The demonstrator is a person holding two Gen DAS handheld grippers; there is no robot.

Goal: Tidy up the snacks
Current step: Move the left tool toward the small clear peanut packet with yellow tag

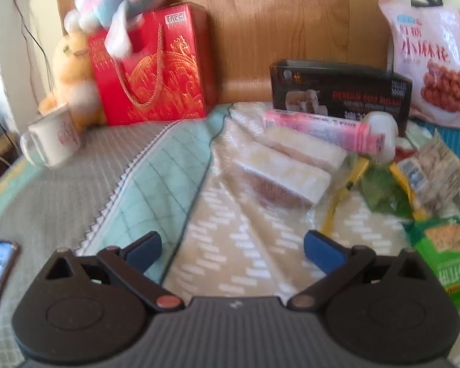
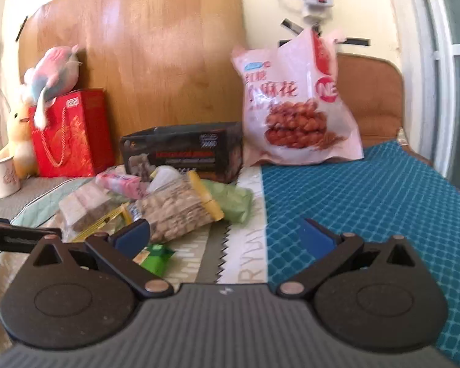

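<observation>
1. Snacks lie in a loose heap on the patterned bed cover (image 2: pixel 368 190), in front of the wooden headboard (image 2: pixel 156 46); both grippers hover short of the heap, empty.
2. The left gripper (image 1: pixel 232 250) has its blue-padded fingers (image 1: pixel 145 253) spread wide with nothing between them. The right gripper (image 2: pixel 225 236) is equally wide apart and holds nothing.
3. The clear-wrapped pale cake slices (image 1: pixel 280 176) look soft and crushable, and their film is probably slippery. I judge a light pinch across the short sides safest.
4. The clear yellow-edged bag of nuts (image 2: pixel 181 205) rests on top of the heap and seems loose-filled, so it would sag. Taking it near the sealed yellow end should hold better than squeezing the belly.
5. The black rectangular carton with red lettering (image 1: pixel 340 93) stands behind the heap and looks stiff; its narrow depth suits the fingers.
6. The large pink pillow bag of fried twists (image 2: pixel 297 107) leans upright at the back. It looks puffy and its contents brittle, so the crimped top edge is the better hold.
7. The small green cracker packet (image 1: pixel 444 251) lies nearest the left gripper, on its right; it looks light and flat, so an edge grip would do.
</observation>
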